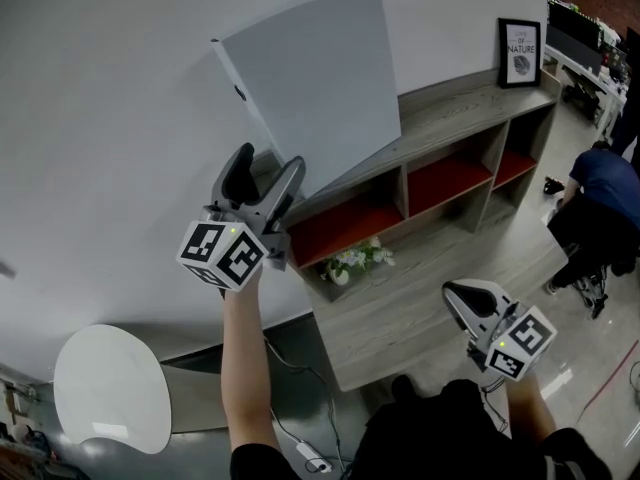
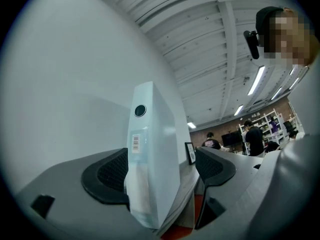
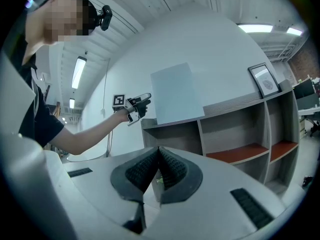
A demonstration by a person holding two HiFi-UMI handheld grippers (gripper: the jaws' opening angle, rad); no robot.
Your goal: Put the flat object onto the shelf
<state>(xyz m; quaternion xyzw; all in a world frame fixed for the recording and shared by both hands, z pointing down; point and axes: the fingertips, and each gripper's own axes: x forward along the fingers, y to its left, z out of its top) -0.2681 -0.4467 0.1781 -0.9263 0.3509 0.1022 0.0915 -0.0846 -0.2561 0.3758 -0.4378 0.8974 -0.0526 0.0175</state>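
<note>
the flat object point(image 1: 310, 78), a pale white board, stands on its edge on top of the shelf point(image 1: 455, 118) in the upper middle of the head view, tilted back with its upper part against the white wall point(image 1: 110, 88). the left claw point(image 1: 268, 168) is held up at the board's lower left corner, near the left end of the shelf. in the left gripper view its jaws stand apart with the board's narrow edge between them: the board sits right against the left pad point(image 2: 107, 176), though i cannot tell for sure that they touch, and a clear gap separates it from the right pad point(image 2: 214, 166), so the claw is open around the board and not clamping it. that narrow edge carries a small barcode label point(image 2: 135, 143) and a dark round hole point(image 2: 140, 111) above it. the right claw point(image 3: 159, 151) hangs low at the lower right of the head view, well apart from the board, and its two jaws are pressed together with nothing between them. the shelf is grey wood with red floors in its open compartments. a small bunch of flowers point(image 1: 355, 260) sits in front of the lower left compartment, and a framed picture point(image 1: 520, 52) stands on the shelf top at the upper right. a round white surface point(image 1: 110, 388) shows at the lower left of the head view. a person in a dark blue top point(image 1: 603, 183) bends over at the right edge.
</note>
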